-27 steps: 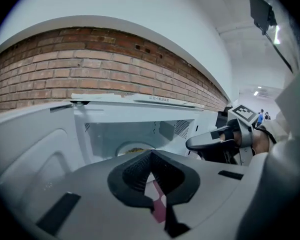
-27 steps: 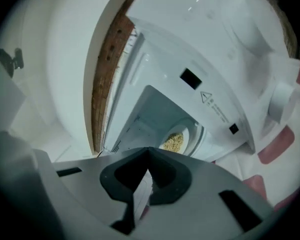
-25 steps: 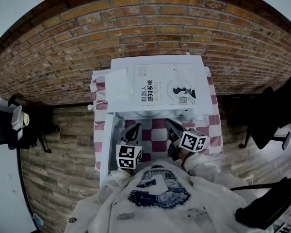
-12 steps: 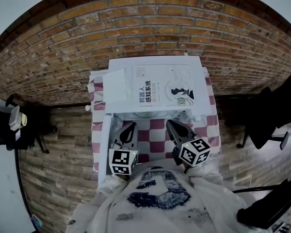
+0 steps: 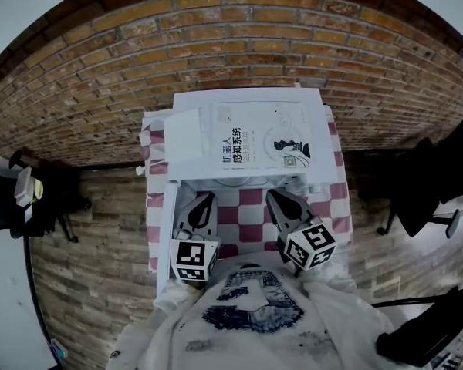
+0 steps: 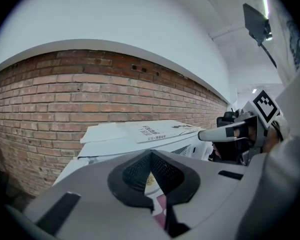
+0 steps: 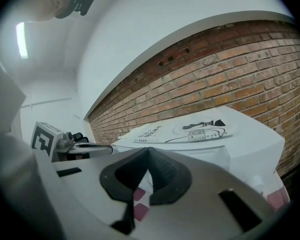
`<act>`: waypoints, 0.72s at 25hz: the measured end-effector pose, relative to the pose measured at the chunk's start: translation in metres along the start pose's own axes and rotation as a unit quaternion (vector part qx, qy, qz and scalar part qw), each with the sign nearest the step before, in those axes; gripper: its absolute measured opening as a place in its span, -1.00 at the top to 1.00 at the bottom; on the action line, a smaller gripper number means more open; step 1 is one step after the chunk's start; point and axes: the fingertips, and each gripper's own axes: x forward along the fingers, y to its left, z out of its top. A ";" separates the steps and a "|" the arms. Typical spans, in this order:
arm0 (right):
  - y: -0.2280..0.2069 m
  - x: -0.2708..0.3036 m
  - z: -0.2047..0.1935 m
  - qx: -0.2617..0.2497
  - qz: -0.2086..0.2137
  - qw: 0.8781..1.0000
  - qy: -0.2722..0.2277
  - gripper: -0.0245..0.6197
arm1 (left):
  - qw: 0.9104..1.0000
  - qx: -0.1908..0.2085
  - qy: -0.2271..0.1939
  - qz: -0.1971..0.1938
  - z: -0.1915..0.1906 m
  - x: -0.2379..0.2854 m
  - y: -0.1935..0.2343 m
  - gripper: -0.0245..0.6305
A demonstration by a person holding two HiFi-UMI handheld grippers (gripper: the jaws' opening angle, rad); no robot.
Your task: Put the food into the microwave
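Note:
The white microwave (image 5: 247, 137) stands on a red-and-white checked cloth (image 5: 247, 214), with a printed book (image 5: 262, 139) lying on its top. Its door (image 5: 167, 233) hangs open to the left. My left gripper (image 5: 207, 198) and right gripper (image 5: 272, 196) are held side by side in front of the opening, both pointing at it. In the left gripper view my left gripper (image 6: 151, 154) has its jaws shut with nothing in them. The right gripper (image 7: 148, 151) is the same in its own view. No food shows clearly in any view.
A brick wall (image 5: 239, 45) runs right behind the microwave. A folded white sheet (image 5: 187, 133) lies on the microwave's left top. Wooden floor (image 5: 92, 230) lies on both sides of the small table. A dark chair (image 5: 432, 183) stands at the right.
Both grippers have drawn back a little from the microwave opening toward my body. The left one has also shifted slightly left. Nothing was taken or let go.

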 end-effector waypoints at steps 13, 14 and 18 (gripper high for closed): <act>0.000 0.000 0.001 -0.006 -0.007 1.000 -0.003 0.88 | 1.000 -0.011 0.006 -0.002 -0.005 0.002 0.001 0.90; 0.000 0.000 0.001 -0.007 -0.007 1.000 -0.003 0.89 | 1.000 -0.010 0.007 -0.001 -0.005 0.002 0.001 0.90; 0.001 0.001 -0.001 -0.009 -0.008 1.000 0.000 0.89 | 1.000 -0.011 0.005 0.000 -0.005 0.003 0.002 0.90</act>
